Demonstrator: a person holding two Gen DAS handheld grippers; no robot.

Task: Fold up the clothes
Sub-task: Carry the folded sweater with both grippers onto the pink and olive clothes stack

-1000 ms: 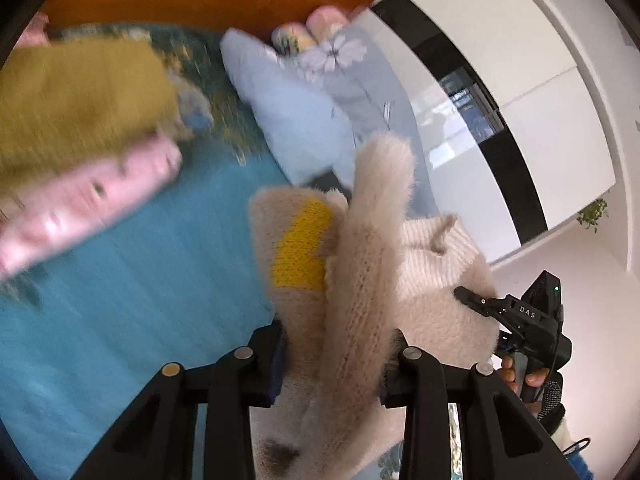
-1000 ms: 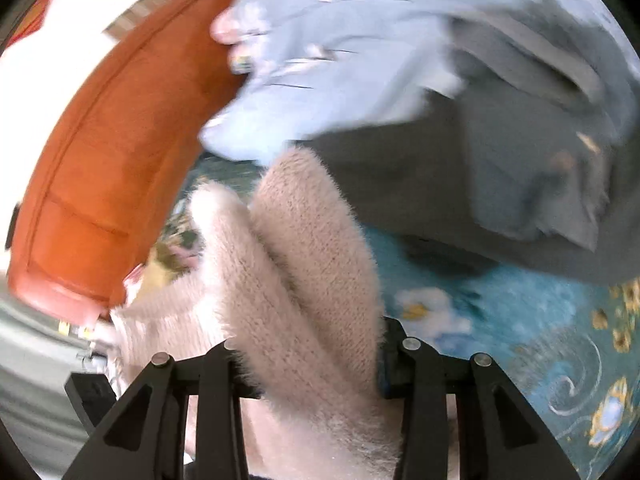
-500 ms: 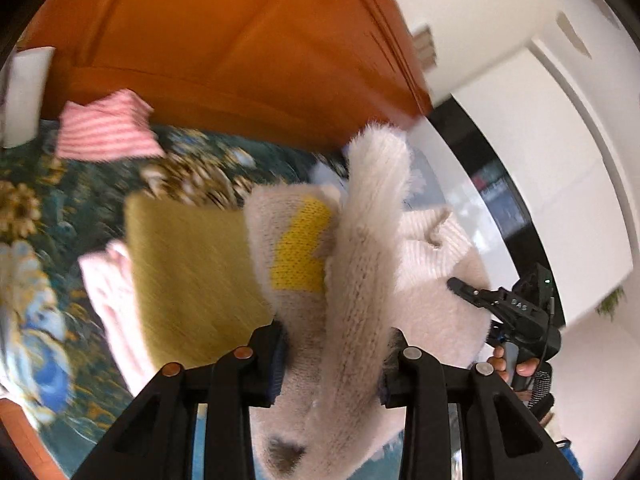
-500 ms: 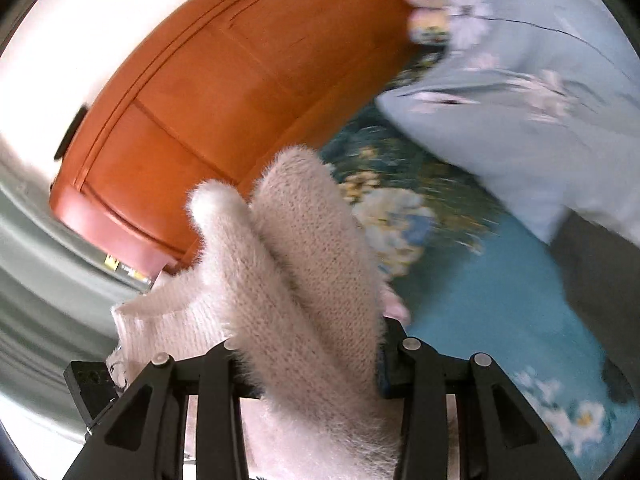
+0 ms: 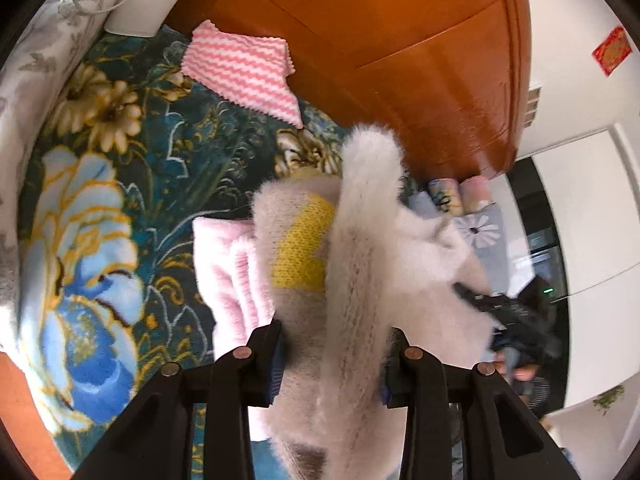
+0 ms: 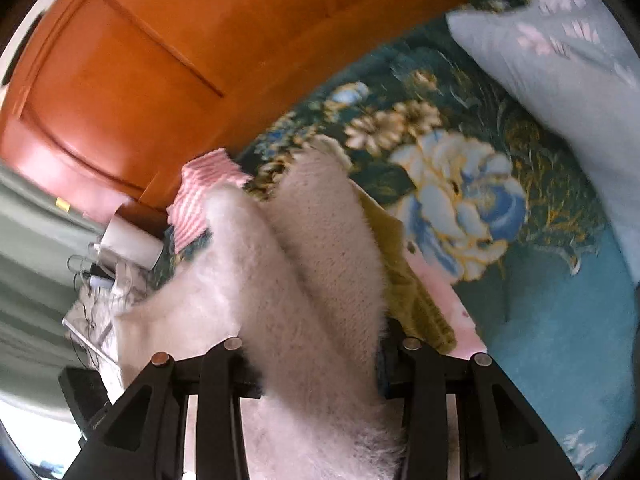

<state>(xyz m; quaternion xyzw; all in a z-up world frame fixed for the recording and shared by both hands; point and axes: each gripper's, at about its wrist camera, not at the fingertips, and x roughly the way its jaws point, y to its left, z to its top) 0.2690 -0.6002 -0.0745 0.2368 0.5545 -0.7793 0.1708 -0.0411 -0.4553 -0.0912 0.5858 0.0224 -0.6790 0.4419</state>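
Observation:
A folded fuzzy cream sweater [image 5: 360, 264] with a yellow patch [image 5: 300, 252] hangs between both grippers above the bed. My left gripper [image 5: 332, 360] is shut on its thick folded edge. My right gripper [image 6: 320, 364] is shut on the other edge of the same sweater [image 6: 304, 280]; it also shows in the left wrist view [image 5: 516, 316]. Below the sweater lies a stack of folded clothes: a pink garment [image 5: 228, 276] and an olive-yellow one [image 6: 404, 288] on pink [image 6: 448, 300].
The bed has a teal floral blanket [image 5: 120, 184]. A pink-and-white striped cloth [image 5: 244, 72] lies near the orange wooden headboard [image 5: 400, 40]. A pale blue floral pillow [image 6: 568, 76] lies to the right. A white device with cables [image 6: 128, 244] stands beside the bed.
Both grippers carried the sweater across the bed toward the headboard. The view swung from the pillow and grey garment to the folded stack, which now lies directly under the sweater.

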